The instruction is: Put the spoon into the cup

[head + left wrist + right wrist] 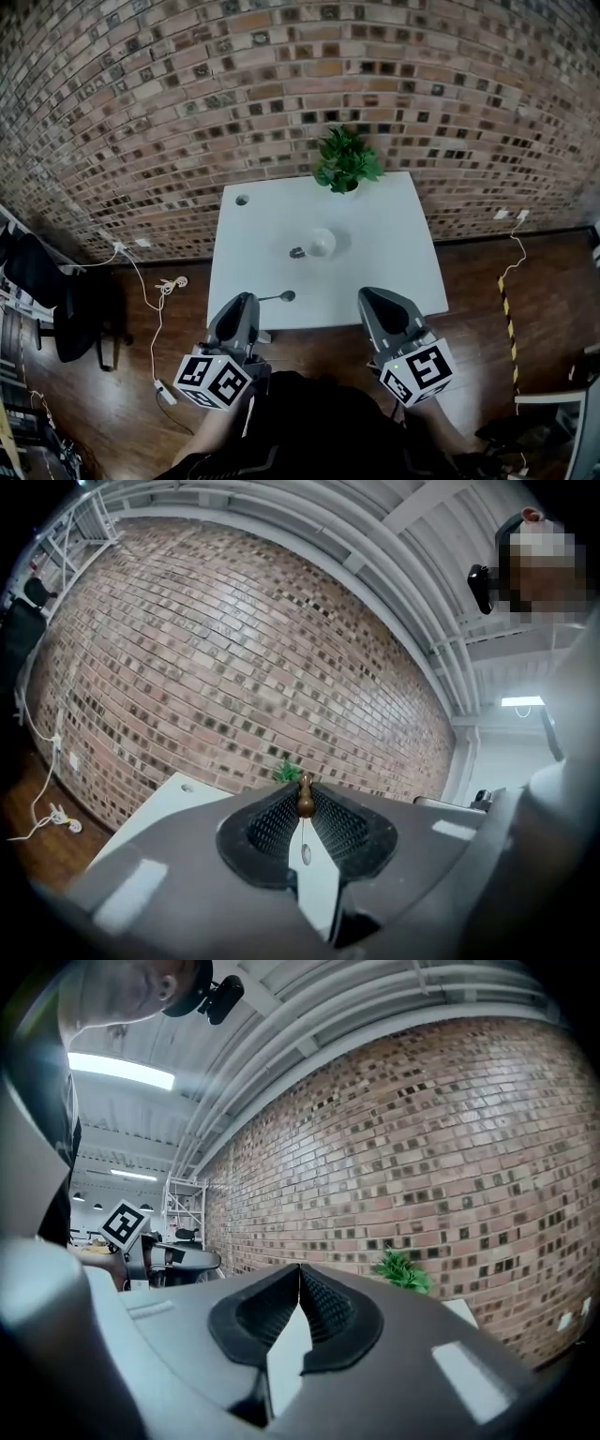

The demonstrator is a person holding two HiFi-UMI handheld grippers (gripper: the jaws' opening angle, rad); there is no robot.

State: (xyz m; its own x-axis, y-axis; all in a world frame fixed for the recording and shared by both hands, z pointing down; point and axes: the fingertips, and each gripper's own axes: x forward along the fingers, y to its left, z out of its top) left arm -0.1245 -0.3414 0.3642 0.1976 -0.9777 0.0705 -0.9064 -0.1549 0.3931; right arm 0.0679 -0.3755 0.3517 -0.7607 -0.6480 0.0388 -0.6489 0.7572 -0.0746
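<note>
The left tongs (305,803) are clamped on the spoon (285,296) by its handle. Its dark bowl sticks out ahead of them, over the near edge of the desk (394,244). The right tongs (300,1274) are closed tip to tip on nothing and hang level beside the left pair.

The white cup (322,242) sits mid-desk, well ahead of the spoon and short of the plant (346,159). A small dark thing lies just beside the cup, too small to tell what it is.

The step in hand looks like the carry to the cup. To do it well, keep the grip firm so the thin handle does not swivel. Bring the bowl over the cup's mouth, tilt the spoon bowl-down, and lower it inside before letting go. A drop from above could tip so light a cup. The right tongs could steady its side if it rocks.
</note>
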